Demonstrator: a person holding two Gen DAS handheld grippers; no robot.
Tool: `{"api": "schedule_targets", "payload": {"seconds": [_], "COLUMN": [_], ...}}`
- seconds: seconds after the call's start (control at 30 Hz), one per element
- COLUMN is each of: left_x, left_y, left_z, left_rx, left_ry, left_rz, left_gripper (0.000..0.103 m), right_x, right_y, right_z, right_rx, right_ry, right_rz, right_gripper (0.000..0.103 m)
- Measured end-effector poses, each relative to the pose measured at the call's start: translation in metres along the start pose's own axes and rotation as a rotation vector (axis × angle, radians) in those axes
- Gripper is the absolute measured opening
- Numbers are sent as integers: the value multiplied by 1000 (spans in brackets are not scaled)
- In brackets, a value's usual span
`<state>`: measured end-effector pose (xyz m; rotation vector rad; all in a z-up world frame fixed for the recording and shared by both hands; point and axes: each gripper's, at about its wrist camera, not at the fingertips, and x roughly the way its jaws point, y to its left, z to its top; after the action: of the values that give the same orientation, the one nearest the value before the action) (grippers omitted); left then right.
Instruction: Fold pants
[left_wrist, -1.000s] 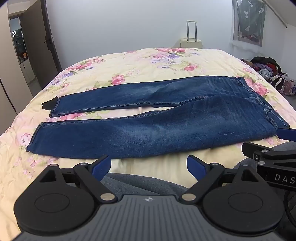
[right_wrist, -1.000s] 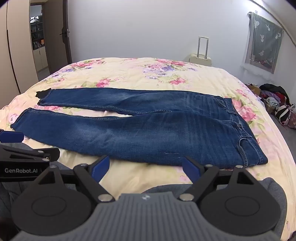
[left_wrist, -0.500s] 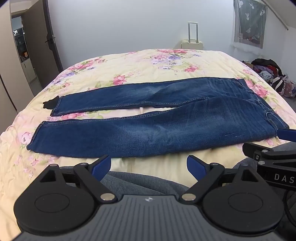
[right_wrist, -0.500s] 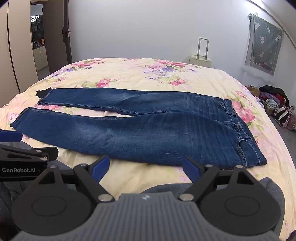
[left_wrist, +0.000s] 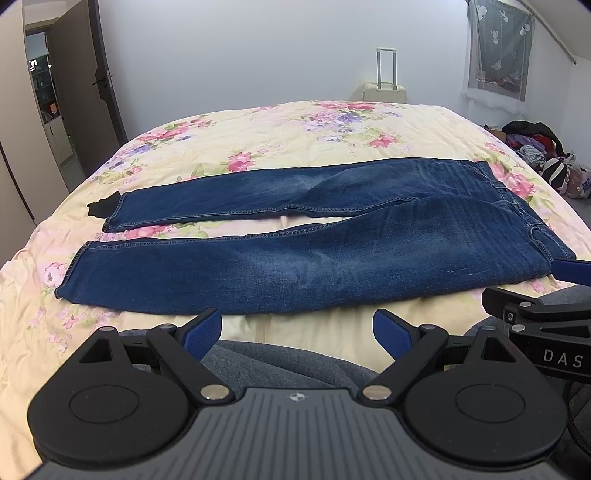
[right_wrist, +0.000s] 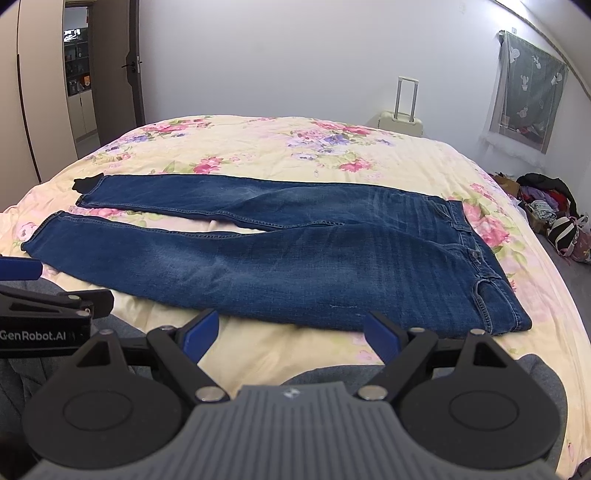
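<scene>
Dark blue jeans (left_wrist: 295, 254) lie flat on a floral bed (left_wrist: 280, 129), legs spread to the left, waistband at the right. They also show in the right wrist view (right_wrist: 314, 258). My left gripper (left_wrist: 297, 330) is open and empty, held just short of the near leg's edge. My right gripper (right_wrist: 291, 332) is open and empty, near the hip edge of the jeans. Each gripper shows at the side of the other's view: the right one (left_wrist: 569, 269), the left one (right_wrist: 18, 267).
A small black item (left_wrist: 101, 206) lies by the far leg's hem. A pale suitcase (left_wrist: 386, 90) stands behind the bed. A pile of clothes and bags (left_wrist: 543, 158) lies on the floor at the right. A doorway (left_wrist: 51, 99) is at the left. Grey cloth (left_wrist: 280, 358) lies under the grippers.
Both grippers have tilted or lifted slightly, so the jeans sit a little lower in both views. The jeans have not moved. Both grippers stay open.
</scene>
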<state>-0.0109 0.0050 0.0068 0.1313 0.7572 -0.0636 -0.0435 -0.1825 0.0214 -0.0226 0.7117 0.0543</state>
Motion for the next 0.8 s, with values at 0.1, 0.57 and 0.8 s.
{"api": "schedule_targets", "payload": {"seconds": [0.1, 0.57, 0.8], "left_x": [-2, -5, -9], "left_y": [-1, 5, 4], "left_z": [1, 1, -1], "left_rx": [2, -11, -11], "left_ry": [-4, -17, -29], "left_rz": [-4, -4, -3], "left_gripper": [103, 103, 103], "right_x": [-2, -6, -10], "right_y": [0, 6, 5], "right_z": [1, 1, 1], "right_rx": [1, -18, -20], "right_ry": [-5, -15, -28], "right_rz": [-6, -3, -10], "right_gripper": [82, 82, 82]}}
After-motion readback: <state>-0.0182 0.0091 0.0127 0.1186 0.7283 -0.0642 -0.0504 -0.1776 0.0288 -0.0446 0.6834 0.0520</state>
